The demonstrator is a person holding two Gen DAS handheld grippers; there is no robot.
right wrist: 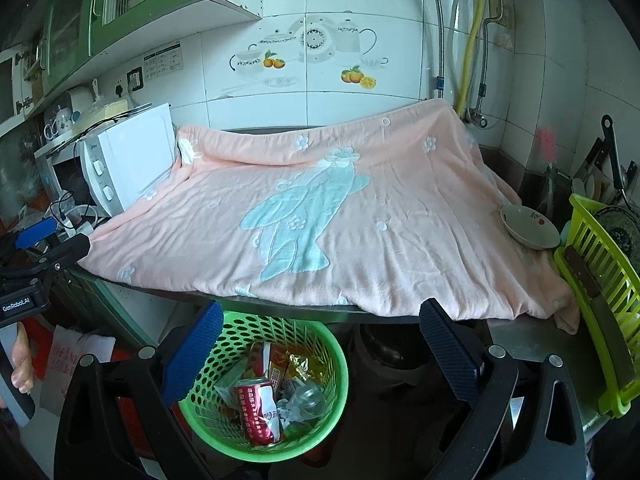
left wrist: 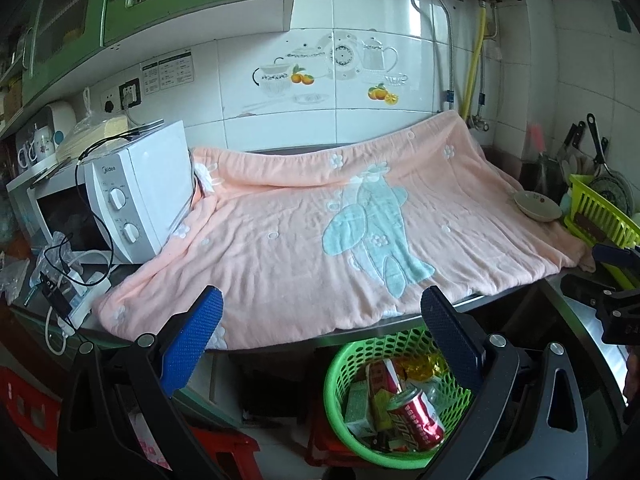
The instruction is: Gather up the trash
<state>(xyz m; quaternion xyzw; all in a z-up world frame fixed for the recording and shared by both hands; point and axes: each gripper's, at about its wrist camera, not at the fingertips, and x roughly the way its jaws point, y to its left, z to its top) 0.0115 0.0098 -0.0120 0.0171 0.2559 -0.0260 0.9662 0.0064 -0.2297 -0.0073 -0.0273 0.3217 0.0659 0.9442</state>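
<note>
A green perforated basket [left wrist: 340, 364] [right wrist: 320, 344] stands on the floor below the counter's front edge. Inside lie a red soda can [left wrist: 416, 418] [right wrist: 258, 410], a red-and-yellow carton [left wrist: 382, 376] [right wrist: 278, 368], crumpled clear plastic [right wrist: 304, 400] and other wrappers. My left gripper [left wrist: 322, 328] is open and empty, hovering above the basket's left side near the counter edge. My right gripper [right wrist: 320, 344] is also open and empty, directly over the basket. The left gripper [right wrist: 36, 240] shows at the left edge of the right wrist view, held by a hand [right wrist: 20, 360]. A pink blanket [left wrist: 320, 220] [right wrist: 320, 216] covers the counter.
A white microwave [left wrist: 132, 196] [right wrist: 124, 160] with cables sits at the counter's left end. A small bowl [left wrist: 538, 206] [right wrist: 530, 226] rests on the blanket's right side beside a lime dish rack [left wrist: 600, 212] [right wrist: 600, 280]. Red stools [left wrist: 224, 452] stand on the floor.
</note>
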